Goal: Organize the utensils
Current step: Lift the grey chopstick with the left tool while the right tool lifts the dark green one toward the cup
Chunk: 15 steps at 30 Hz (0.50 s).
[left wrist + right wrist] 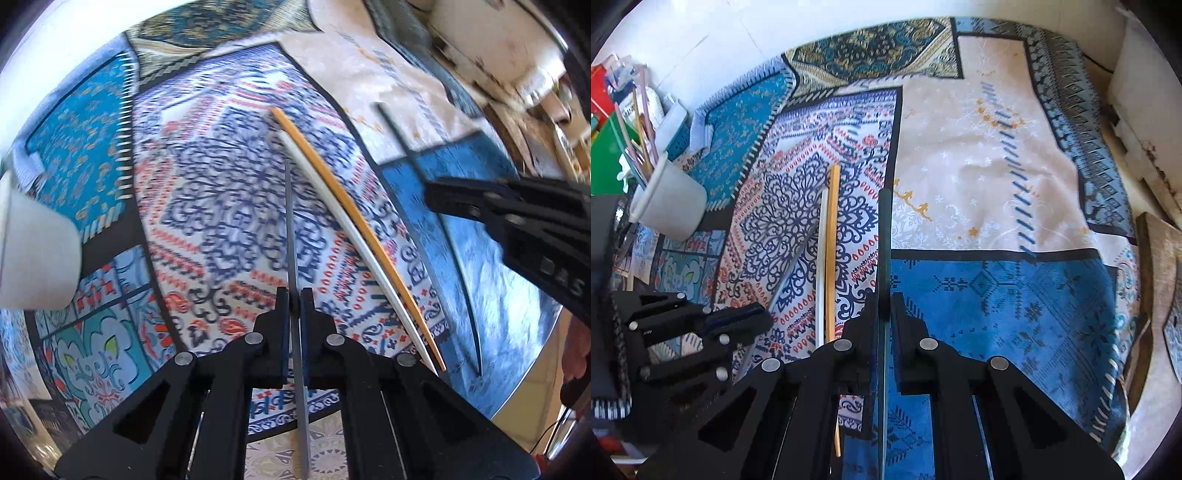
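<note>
In the left wrist view, my left gripper (294, 299) is shut on a thin grey chopstick (291, 229) that points away over the patterned cloth. A white chopstick (343, 229) and an orange chopstick (356, 223) lie side by side on the cloth just to its right. In the right wrist view, my right gripper (884, 300) is shut on a dark green chopstick (884, 236). The white chopstick (822, 266) and the orange chopstick (833, 258) lie to its left. Further left, the left gripper (759, 314) holds the grey chopstick (798, 258). The right gripper (436, 195) also shows at the right of the left wrist view.
A white cup (672, 206) holding several sticks stands at the cloth's left edge, also seen as the cup (33, 251). Behind it are a blue basket (679, 140) and green and red boxes (605, 155). A white block (1137, 122) and a wooden board (1156, 266) flank the right side.
</note>
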### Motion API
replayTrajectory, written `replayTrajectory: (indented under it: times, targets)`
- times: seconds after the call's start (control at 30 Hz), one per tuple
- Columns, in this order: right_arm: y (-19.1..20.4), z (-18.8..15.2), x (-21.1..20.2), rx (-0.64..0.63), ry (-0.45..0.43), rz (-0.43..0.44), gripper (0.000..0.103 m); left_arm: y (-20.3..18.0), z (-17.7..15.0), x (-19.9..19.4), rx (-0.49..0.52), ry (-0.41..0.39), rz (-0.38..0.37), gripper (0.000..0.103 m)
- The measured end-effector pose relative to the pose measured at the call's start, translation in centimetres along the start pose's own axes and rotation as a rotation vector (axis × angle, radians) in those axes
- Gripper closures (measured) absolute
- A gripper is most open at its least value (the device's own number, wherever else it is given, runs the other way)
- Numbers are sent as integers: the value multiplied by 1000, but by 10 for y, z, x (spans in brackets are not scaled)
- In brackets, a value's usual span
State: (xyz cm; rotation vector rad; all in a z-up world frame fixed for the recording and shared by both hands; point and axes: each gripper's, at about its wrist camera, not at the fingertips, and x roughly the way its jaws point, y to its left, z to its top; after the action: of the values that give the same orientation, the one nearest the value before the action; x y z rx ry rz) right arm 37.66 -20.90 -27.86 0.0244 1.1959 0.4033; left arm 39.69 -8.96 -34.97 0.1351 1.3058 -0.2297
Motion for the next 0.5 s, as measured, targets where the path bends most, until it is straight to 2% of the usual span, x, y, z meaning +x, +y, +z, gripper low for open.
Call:
replayTrajectory:
  times: [0.33, 0.5]
  targets:
    - [8, 2, -51, 25, -147, -16, 97, 27, -17, -79, -106, -200, -36, 100]
    - [26, 9, -71, -5, -214, -33, 97, 35, -10, -111, -128, -288, -39, 100]
